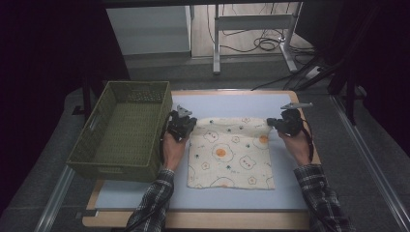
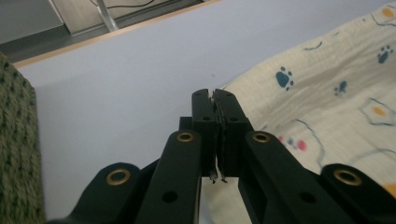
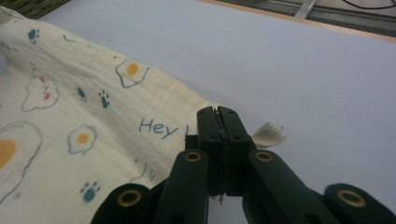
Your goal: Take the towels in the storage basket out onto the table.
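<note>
Both grippers have their jaws clamped on the cloth (image 1: 231, 152): left gripper (image 1: 189, 126) at one far corner, right gripper (image 1: 273, 123) at the other, beside the basket (image 1: 126, 130).

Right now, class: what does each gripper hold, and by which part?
Both hold the printed cloth by its far edge: the left gripper pinches the far left corner, the right gripper the far right corner, fingers shut on the fabric.

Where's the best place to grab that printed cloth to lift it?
Grip the printed cloth at its two far corners, one gripper from each side. It lies flat, so only thin edges offer a pinch; the left gripper and right gripper are shut there.
</note>
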{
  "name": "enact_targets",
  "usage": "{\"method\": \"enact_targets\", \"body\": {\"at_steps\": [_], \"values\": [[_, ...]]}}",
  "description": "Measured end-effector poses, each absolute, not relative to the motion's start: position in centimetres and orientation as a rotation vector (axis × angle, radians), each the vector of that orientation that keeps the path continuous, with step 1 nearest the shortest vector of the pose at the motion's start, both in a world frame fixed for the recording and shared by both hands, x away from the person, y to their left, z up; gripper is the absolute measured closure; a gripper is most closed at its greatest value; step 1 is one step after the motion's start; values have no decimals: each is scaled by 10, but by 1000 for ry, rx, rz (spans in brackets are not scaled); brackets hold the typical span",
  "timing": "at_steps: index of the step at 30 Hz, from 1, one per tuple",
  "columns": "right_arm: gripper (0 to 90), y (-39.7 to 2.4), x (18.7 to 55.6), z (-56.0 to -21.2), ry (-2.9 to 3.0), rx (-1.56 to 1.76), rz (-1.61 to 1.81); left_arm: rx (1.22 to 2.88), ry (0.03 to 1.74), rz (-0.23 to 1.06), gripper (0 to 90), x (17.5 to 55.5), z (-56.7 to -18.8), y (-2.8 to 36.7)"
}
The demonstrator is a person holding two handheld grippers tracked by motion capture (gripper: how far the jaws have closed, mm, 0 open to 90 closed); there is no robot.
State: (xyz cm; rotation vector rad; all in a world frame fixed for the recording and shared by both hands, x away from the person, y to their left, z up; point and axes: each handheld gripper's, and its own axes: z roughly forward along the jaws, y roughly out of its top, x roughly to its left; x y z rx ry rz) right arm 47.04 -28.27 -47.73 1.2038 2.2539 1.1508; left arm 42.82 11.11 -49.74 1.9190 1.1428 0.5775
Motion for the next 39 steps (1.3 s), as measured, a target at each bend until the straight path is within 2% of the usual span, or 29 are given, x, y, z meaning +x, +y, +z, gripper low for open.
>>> {"method": "enact_targets", "body": {"at_steps": [16, 25, 39], "values": [[890, -299, 401, -483, 2345, 1129, 1217, 1952, 1086, 522, 877, 355, -511, 112], [889, -305, 363, -492, 2391, 1100, 1228, 1918, 1056, 492, 873, 317, -518, 115], [887, -307, 324, -501, 2444, 1069, 1264, 1909, 1040, 466, 873, 275, -525, 129]]}}
